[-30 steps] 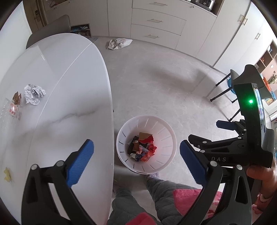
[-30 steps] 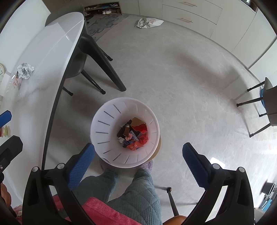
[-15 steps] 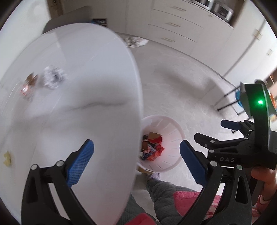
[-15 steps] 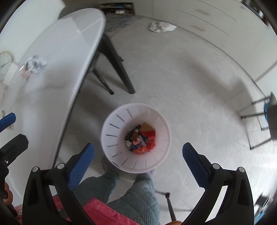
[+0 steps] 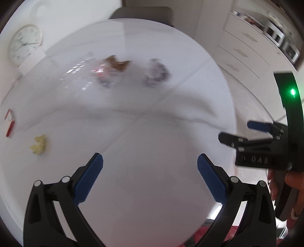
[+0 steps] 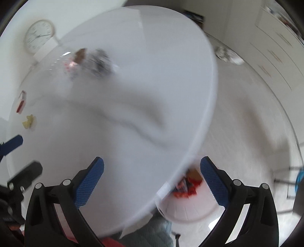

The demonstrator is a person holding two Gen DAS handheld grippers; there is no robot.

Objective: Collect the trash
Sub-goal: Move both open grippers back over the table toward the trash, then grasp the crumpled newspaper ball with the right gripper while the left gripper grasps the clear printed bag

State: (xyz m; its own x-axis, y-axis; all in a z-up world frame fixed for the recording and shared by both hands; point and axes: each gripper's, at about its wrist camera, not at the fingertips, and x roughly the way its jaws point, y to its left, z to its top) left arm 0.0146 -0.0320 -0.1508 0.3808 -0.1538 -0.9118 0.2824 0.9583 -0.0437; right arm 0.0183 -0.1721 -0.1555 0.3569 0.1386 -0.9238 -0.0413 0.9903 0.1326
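Both views are motion-blurred. On the white marble table lie a crumpled foil ball, a brown and red wrapper heap, a yellow scrap and a red-and-white packet. My left gripper hovers open and empty over the near table. My right gripper is open and empty above the table's edge. The white bin, holding red wrappers, peeks out under that edge. The foil ball and yellow scrap also show in the right wrist view.
A round clock leans at the table's far left. A chair back stands beyond the table. White drawers line the right wall. A crumpled bag lies on the floor. My right gripper shows in a hand.
Both grippers have swung left and up from the bin toward the table. The trash on the table now sits ahead of them. The bin has slipped mostly under the table edge.
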